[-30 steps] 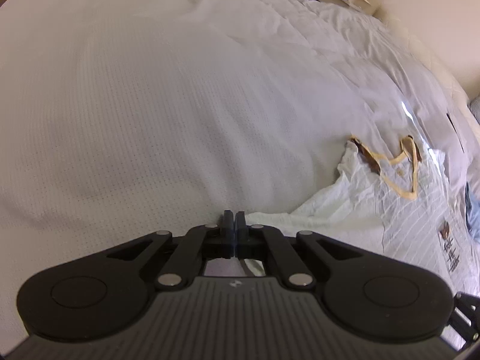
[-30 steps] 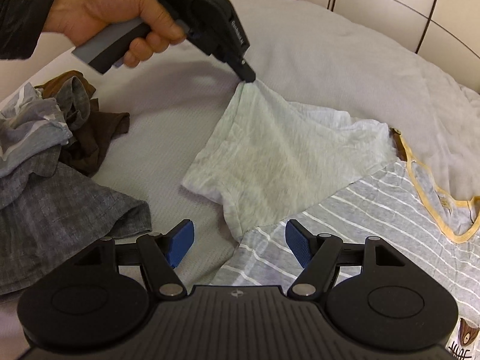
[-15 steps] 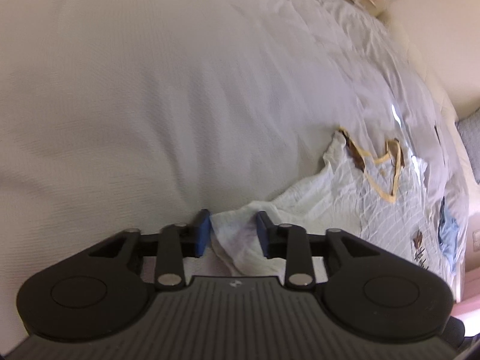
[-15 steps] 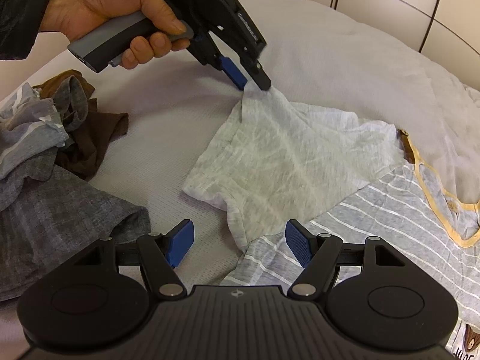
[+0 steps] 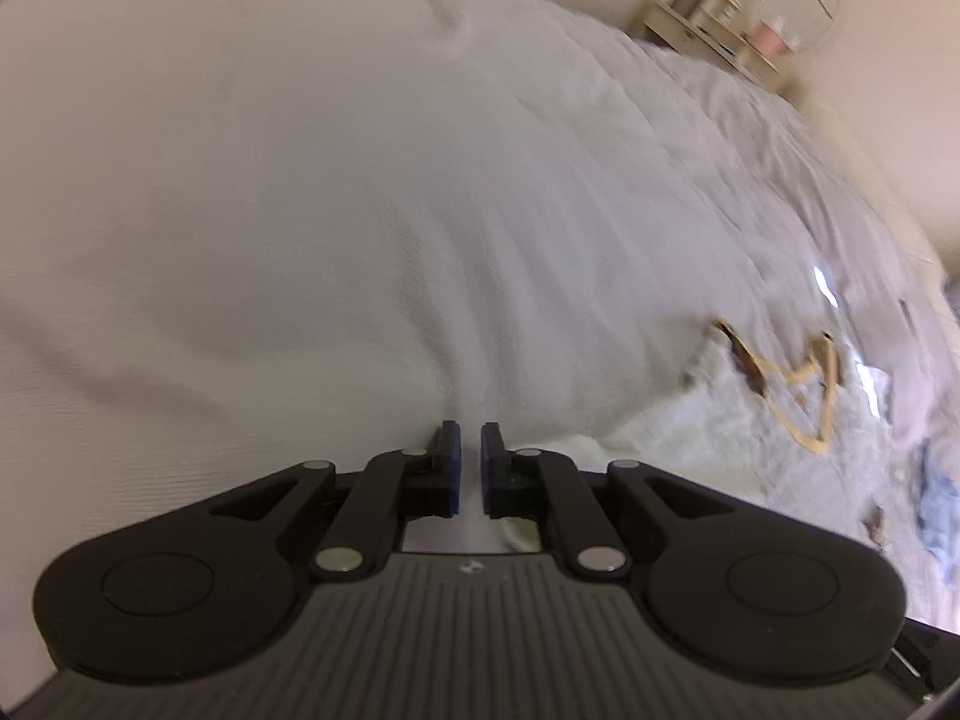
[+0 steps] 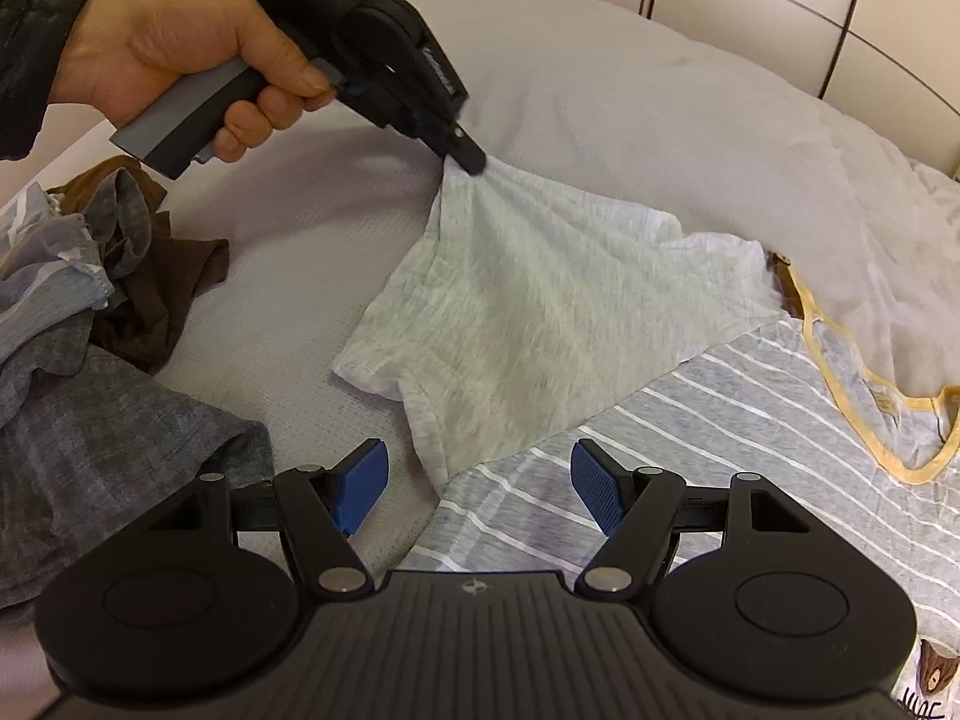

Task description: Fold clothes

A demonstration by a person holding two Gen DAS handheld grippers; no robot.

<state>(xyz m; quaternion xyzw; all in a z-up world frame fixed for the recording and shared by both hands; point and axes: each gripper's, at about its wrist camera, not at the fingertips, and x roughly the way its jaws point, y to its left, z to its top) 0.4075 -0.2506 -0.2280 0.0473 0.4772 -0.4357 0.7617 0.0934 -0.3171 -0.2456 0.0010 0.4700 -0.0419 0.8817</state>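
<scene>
A: Start with the big things; where does it all lie?

B: The bed [image 6: 630, 96] carries everything under a pale cover; the grey striped shirt [image 6: 750, 450] is spread toward its right side, yellow neckline up by the bulging duvet; its folded-over flap [image 6: 528, 312], pale inside showing, runs toward the middle of the bed; a heap of dark clothes [image 6: 90, 330] sits at the left edge.

A: And the tools?

B: The left tool [image 6: 471, 162] pinches the far corner of that flap and holds it lifted and taut, a hand [image 6: 180, 54] around its handle; in its own view a thin gap shows between the fingers, so the bite looks shallow. The right tool [image 6: 477, 480] hangs spread wide over the near edge where flap meets stripes, holding nothing.

A: What could go wrong?

B: I judge the corner may slip out if the pull sharpens, since so little cloth is caught; the flap would drop crooked; dragging could also shift the whole shirt, because nothing pins its body; the near crease may wander.
</scene>
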